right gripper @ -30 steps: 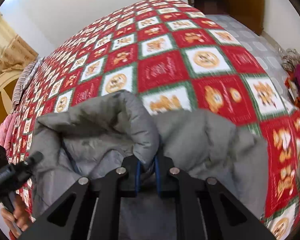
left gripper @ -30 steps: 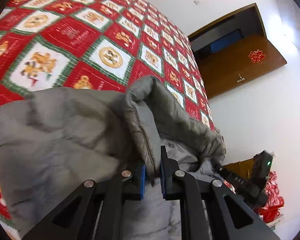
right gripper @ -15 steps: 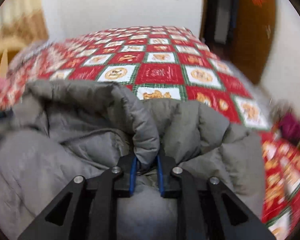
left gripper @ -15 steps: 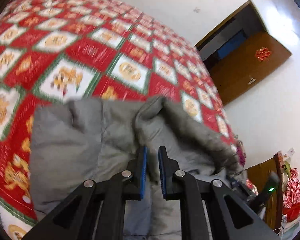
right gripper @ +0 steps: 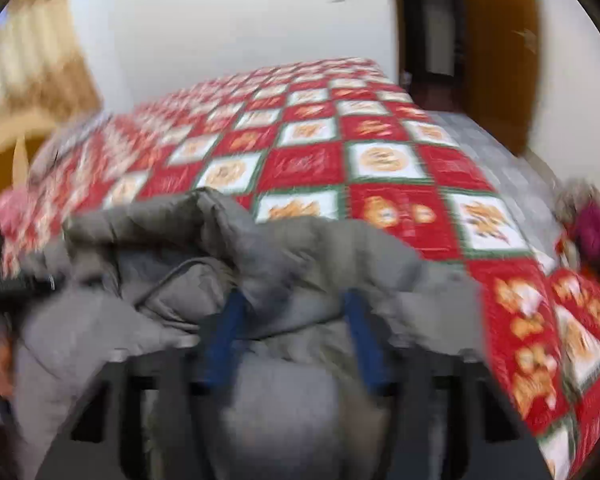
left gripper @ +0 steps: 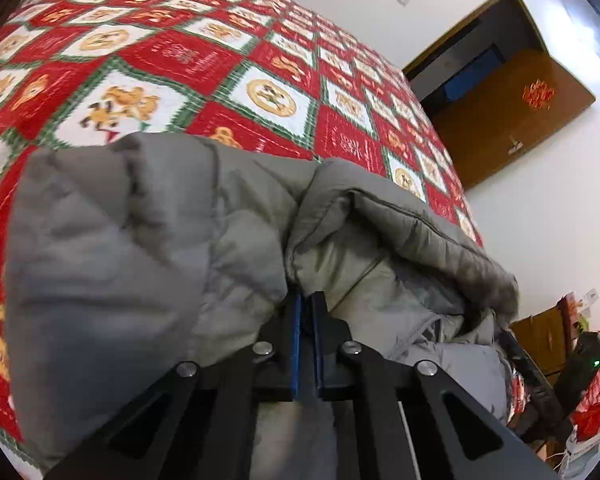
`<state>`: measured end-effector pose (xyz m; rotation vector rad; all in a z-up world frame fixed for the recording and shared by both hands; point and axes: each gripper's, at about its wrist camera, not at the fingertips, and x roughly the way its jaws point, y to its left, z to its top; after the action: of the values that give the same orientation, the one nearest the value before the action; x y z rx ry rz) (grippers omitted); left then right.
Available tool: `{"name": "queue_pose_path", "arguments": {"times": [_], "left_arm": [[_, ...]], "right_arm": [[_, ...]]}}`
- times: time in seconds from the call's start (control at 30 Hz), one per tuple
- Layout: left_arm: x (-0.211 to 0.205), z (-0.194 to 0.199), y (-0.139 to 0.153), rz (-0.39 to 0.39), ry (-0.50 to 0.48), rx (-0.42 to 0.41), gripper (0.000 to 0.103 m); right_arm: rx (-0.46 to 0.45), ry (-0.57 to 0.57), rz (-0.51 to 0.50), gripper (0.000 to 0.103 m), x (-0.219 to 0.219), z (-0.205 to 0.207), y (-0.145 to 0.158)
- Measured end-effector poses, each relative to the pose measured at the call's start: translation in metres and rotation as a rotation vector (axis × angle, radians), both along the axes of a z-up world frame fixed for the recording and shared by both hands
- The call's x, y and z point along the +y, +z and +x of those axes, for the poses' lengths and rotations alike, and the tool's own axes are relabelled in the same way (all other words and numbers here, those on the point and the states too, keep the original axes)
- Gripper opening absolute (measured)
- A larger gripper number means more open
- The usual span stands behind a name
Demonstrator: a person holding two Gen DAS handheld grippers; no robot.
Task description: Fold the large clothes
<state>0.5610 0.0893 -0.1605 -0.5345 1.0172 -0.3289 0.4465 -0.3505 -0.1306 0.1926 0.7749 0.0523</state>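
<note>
A grey padded jacket [left gripper: 140,248] lies bunched on the near part of a red, white and green patterned bedspread [left gripper: 180,52]. My left gripper [left gripper: 306,300] is shut, with a thin edge of the jacket's opened front pinched at its tips. In the blurred right wrist view the jacket [right gripper: 340,256] spreads under my right gripper [right gripper: 294,304]. Its blue-padded jaws are opening and stand wide apart, with loose fabric between them and no pad pressing on it. The right gripper's black body with a green light [left gripper: 584,360] shows at the right edge of the left wrist view.
The bedspread [right gripper: 300,164] runs far beyond the jacket. A brown door [left gripper: 512,120] stands open on the right wall. Red bags [left gripper: 592,412] and a wooden piece sit beside the bed. A purple bundle [right gripper: 596,236] lies on the tiled floor; curtains [right gripper: 28,72] hang at left.
My right gripper's jaws have opened off the jacket's fold they pinched, and that view swung sideways. My left gripper sank and its jaws closed tighter. The jacket now lies lower on the bed.
</note>
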Motion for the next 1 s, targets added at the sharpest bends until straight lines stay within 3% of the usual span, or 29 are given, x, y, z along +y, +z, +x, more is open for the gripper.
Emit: {"name": "queue_pose_path", "arguments": {"times": [0.13,0.2,0.23,0.33,0.43,0.5,0.6,0.63,0.7,0.73,0.83,0.87,0.9,1.0], "left_arm": [[-0.001,-0.005,-0.006,0.051,0.006,-0.021,0.002],[-0.010,-0.005,-0.005,0.096,0.010,-0.045,0.002],[-0.014,-0.006,-0.004,0.126,0.009,-0.059,0.002],[-0.023,-0.006,-0.004,0.183,0.010,-0.091,0.002],[-0.020,-0.008,-0.005,0.174,0.012,-0.097,0.002],[-0.017,-0.006,-0.007,0.148,0.013,-0.097,0.003],[-0.012,-0.004,-0.003,0.094,0.005,-0.093,0.003],[-0.008,-0.006,0.004,0.071,0.001,-0.107,0.002],[-0.004,-0.011,0.027,0.062,-0.002,-0.177,0.003],[-0.003,-0.013,0.041,0.080,0.006,-0.222,0.003],[-0.011,0.004,0.075,0.112,0.021,-0.293,0.003],[-0.018,0.015,0.077,0.106,0.015,-0.275,0.003],[-0.024,0.022,0.074,0.099,0.003,-0.258,0.003],[-0.049,0.048,0.037,0.161,-0.034,-0.122,0.003]], "right_arm": [[-0.118,-0.121,0.118,0.076,-0.019,-0.006,0.043],[-0.110,-0.117,0.156,0.054,-0.015,0.016,0.059],[-0.099,-0.110,0.159,0.050,-0.011,0.032,0.066],[-0.003,-0.119,0.235,0.038,0.004,0.070,0.070],[0.149,0.008,0.393,0.039,0.025,0.083,0.049],[0.207,0.003,0.483,0.040,0.026,0.076,0.030],[0.160,-0.108,0.402,0.043,0.008,0.062,0.026],[0.129,-0.138,0.341,0.047,0.002,0.059,0.030],[0.118,-0.147,0.251,0.065,-0.002,0.060,0.037],[0.118,-0.131,0.235,0.065,-0.002,0.062,0.038],[0.107,-0.076,0.201,0.059,0.007,0.064,0.046],[0.093,-0.042,0.179,0.045,0.016,0.063,0.050],[0.084,-0.015,0.164,0.039,0.024,0.062,0.052],[0.072,0.058,0.100,0.040,0.046,0.058,0.052]]}}
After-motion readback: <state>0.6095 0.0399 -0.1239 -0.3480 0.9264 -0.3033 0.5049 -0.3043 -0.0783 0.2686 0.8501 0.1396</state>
